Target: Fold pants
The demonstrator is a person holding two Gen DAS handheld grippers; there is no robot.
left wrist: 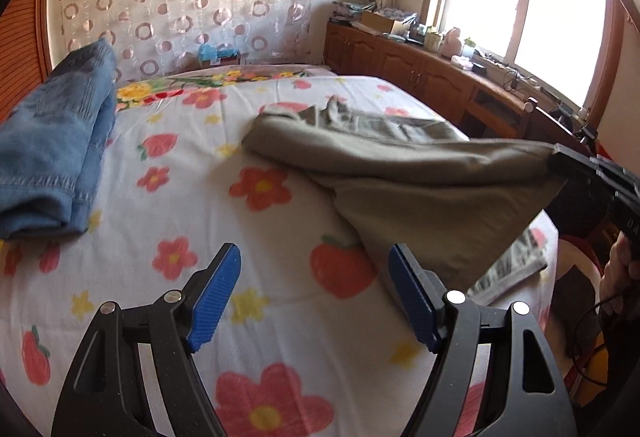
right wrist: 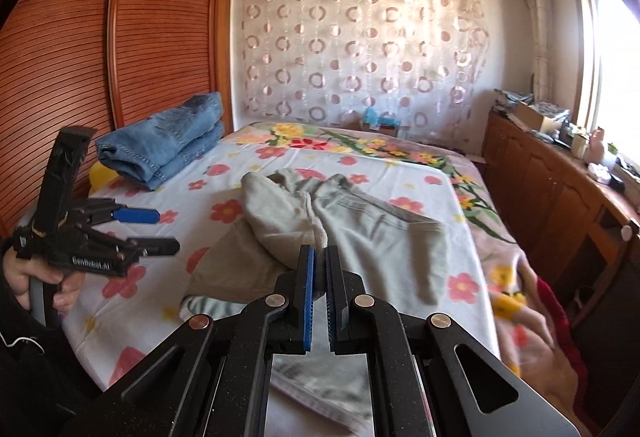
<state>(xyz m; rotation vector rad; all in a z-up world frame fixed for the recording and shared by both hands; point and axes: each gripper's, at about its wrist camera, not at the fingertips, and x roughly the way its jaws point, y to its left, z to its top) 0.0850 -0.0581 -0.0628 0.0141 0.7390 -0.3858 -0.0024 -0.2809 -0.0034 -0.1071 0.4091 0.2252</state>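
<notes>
Grey-green pants lie on the flowered bed sheet, partly lifted at one end. My right gripper is shut on a leg end of the pants and holds it above the bed; it shows at the right edge of the left wrist view. My left gripper is open and empty, hovering over the sheet just left of the raised cloth. It also shows in the right wrist view, held in a hand.
Folded blue jeans lie at the bed's left side by the wooden wardrobe. A low wooden cabinet with clutter runs along the right under the window. A patterned curtain hangs behind the bed.
</notes>
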